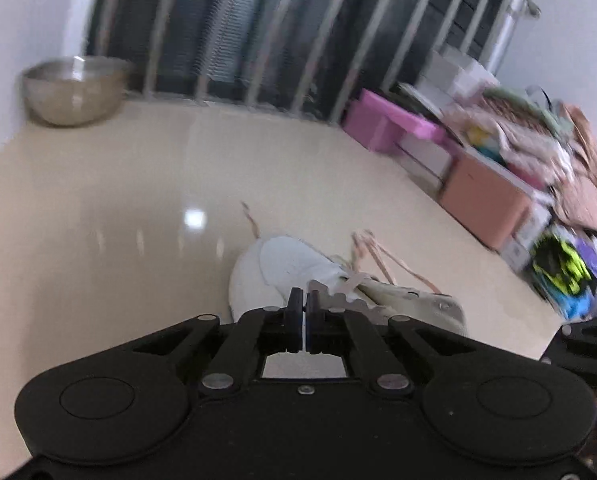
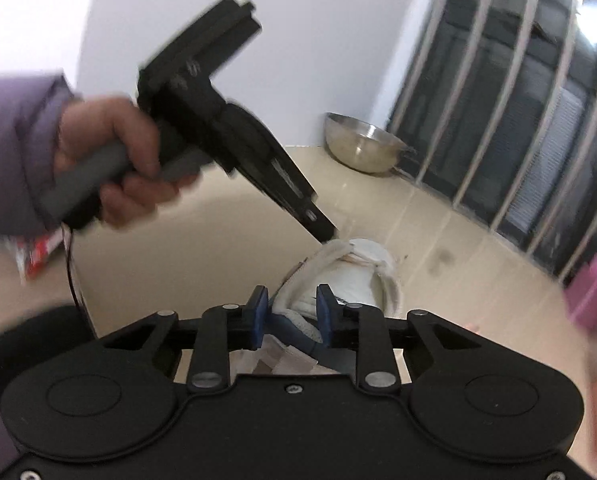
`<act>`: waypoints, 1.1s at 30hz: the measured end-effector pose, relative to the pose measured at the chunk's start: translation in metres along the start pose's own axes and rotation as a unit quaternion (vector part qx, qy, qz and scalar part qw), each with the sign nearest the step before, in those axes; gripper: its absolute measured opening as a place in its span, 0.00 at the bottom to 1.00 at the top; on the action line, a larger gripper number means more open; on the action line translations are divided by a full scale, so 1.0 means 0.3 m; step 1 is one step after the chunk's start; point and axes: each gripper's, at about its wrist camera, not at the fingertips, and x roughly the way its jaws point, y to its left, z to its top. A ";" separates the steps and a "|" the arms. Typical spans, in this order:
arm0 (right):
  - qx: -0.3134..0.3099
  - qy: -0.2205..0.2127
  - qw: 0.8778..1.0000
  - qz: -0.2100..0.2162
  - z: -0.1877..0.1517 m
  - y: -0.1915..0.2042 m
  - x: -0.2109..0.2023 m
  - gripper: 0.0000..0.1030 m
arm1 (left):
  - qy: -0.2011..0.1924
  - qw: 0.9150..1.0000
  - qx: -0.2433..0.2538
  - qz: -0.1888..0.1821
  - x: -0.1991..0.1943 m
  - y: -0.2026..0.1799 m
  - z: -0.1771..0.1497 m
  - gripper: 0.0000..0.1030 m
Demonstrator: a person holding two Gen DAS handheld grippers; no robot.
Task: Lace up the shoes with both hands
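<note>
Left tongs (image 1: 306, 304) closed, right tongs (image 2: 292, 304) apart, over shoe (image 1: 282, 268) on glossy beige floor (image 1: 118, 184).

A white shoe (image 1: 282, 268) lies on the glossy cream floor, its rounded toe pointing away in the left wrist view. Its tan laces (image 1: 378, 258) are loose (some threaded across the tongue), with ends trailing on the floor beside and beyond the toe.

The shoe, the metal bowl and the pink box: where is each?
shoe (image 1: 282, 268), left wrist view, on its white toe.
metal bowl (image 1: 72, 94), left wrist view, on its side wall.
pink box (image 1: 382, 122), left wrist view, on its top.
</note>
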 end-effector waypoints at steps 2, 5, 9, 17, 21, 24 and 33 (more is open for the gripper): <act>-0.049 0.016 0.999 -0.007 -0.013 -0.041 -0.006 0.27 | -0.021 0.999 -0.030 -0.001 -0.071 -0.003 -0.028 0.00; -0.080 0.051 0.995 -0.035 -0.042 -0.160 -0.002 0.30 | -0.030 1.000 -0.006 -0.004 -0.128 -0.080 -0.090 0.01; -0.031 0.012 0.999 -0.034 -0.013 -0.235 -0.064 0.32 | -0.021 0.996 0.070 0.044 -0.090 -0.211 -0.111 0.26; -0.019 0.025 0.999 -0.028 -0.006 -0.138 0.074 0.34 | -0.004 0.994 0.069 0.088 0.001 -0.269 -0.105 0.05; 0.019 0.027 0.999 -0.035 -0.025 -0.155 0.108 0.29 | 0.004 0.997 -0.003 0.076 -0.033 -0.224 -0.125 0.02; 0.041 0.020 0.998 -0.040 -0.039 -0.164 0.109 0.28 | 0.003 0.997 -0.046 0.067 -0.093 -0.216 -0.147 0.02; 0.106 -0.002 0.993 -0.054 -0.081 -0.192 0.114 0.30 | 0.057 0.998 -0.013 0.026 -0.351 -0.318 -0.318 0.18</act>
